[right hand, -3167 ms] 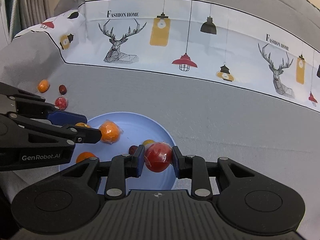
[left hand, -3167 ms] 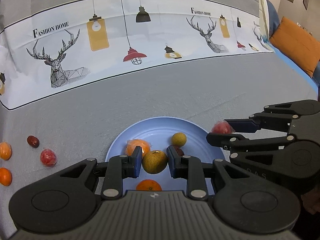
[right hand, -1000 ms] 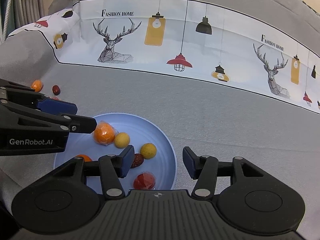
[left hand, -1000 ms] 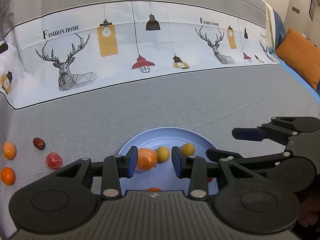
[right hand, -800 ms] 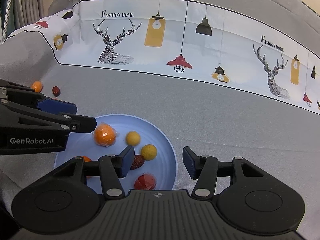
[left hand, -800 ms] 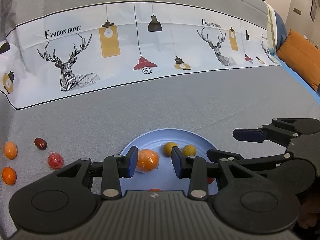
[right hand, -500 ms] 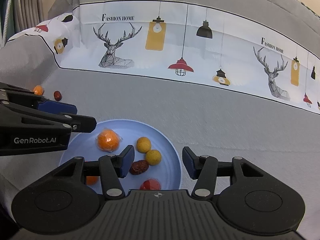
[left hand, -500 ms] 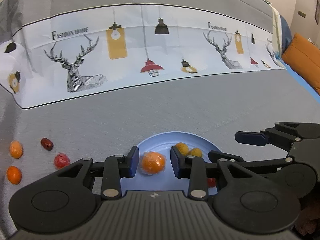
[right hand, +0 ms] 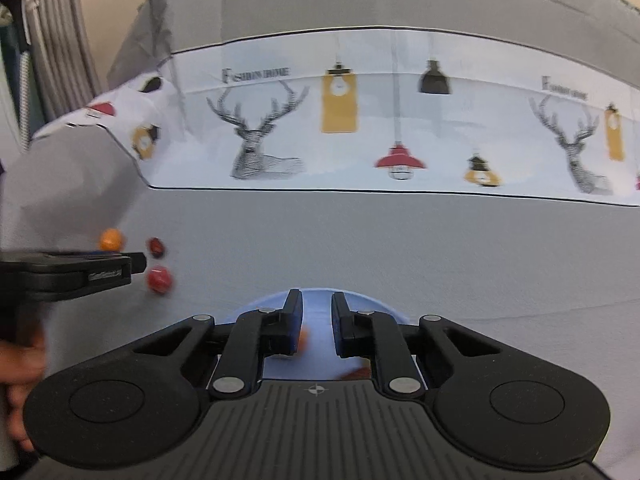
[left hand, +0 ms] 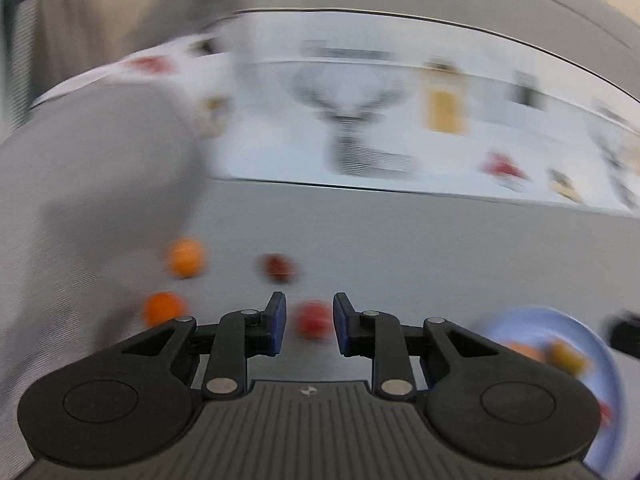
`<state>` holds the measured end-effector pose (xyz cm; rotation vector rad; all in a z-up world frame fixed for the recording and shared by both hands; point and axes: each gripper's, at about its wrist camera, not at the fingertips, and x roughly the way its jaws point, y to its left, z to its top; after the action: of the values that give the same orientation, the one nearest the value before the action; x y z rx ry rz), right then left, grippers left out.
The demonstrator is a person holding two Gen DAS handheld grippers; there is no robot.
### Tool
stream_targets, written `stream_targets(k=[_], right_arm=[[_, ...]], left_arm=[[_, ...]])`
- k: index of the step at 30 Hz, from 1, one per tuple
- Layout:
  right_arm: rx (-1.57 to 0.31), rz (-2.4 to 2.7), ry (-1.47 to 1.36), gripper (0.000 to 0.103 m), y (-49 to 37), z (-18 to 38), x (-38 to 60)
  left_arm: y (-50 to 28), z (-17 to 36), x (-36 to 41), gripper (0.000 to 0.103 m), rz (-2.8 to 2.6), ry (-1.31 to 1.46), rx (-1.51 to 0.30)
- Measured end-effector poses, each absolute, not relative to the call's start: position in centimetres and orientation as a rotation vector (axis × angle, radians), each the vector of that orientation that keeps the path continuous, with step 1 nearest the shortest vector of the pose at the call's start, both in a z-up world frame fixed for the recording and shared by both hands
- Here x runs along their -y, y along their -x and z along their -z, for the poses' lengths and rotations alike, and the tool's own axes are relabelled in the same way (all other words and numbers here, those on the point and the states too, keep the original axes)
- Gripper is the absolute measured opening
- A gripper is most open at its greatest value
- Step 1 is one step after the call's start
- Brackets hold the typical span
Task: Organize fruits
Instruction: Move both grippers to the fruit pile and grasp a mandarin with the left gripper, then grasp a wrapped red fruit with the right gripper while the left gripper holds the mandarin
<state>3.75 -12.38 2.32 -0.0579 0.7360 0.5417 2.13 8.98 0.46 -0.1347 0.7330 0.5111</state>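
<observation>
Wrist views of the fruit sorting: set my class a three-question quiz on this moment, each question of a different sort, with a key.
1. True or false: the left gripper grips the red fruit.
2. In the left wrist view, how many fruits lie on the grey cloth, off the blue plate? A two, B four, C six.
3. In the right wrist view, what lies beneath the right gripper?
Key: 1 false: the jaws have just been closing, but the fruit lies on the cloth ahead of them, untouched. 2 B. 3 the blue plate; these jaws have just closed with nothing between them.
</observation>
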Motion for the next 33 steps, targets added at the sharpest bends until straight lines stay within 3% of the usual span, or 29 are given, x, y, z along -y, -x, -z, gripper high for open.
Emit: stream_targets(k=[3, 11, 13, 15, 22, 29, 31, 32, 33], right_arm=[[-0.727, -0.599, 0.044, 0.017, -3.8, -2.4, 10.9], [-0.768, -0.752, 0.028, 0.021, -5.1, -1.1, 5.5], [-0.784, -0.788, 0.036, 0.028, -5.7, -0.5, 3.5], [-0.797, -0.817, 0.054, 0.043, -6.2, 0.2, 1.7], [-0.851, -0.888, 0.105, 0.056, -8.0, 3.0, -3.9], [-0.894, -0.919, 0.234, 0.055, -7.8, 5.4, -7.3], [-0.874, -0.917, 0.265, 0.048, -7.4, 5.5, -7.6], [-0.865, -0.91, 0.283, 0.035, -7.3, 5.5, -7.7], [-0.86, -0.906, 0.296, 0.032, -7.3, 5.4, -7.7]], left_arm=[[-1.7, 0.6, -11.4, 0.032, -0.682, 0.103, -0.692], [-2.4, 3.6, -16.4, 0.045, -0.834, 0.207, -0.796], [-2.5, 3.7, -16.9, 0.05, -0.833, 0.21, -0.793], [-2.5, 4.0, -17.2, 0.05, -0.841, 0.217, -0.791], [-2.2, 4.4, -17.6, 0.049, -0.823, 0.242, -0.762], [-2.1, 4.3, -18.0, 0.039, -0.821, 0.269, -0.738], [-2.2, 4.3, -17.9, 0.037, -0.821, 0.268, -0.737], [-2.2, 4.2, -17.9, 0.037, -0.82, 0.27, -0.737], [-2.3, 4.2, -17.9, 0.037, -0.819, 0.273, -0.734]])
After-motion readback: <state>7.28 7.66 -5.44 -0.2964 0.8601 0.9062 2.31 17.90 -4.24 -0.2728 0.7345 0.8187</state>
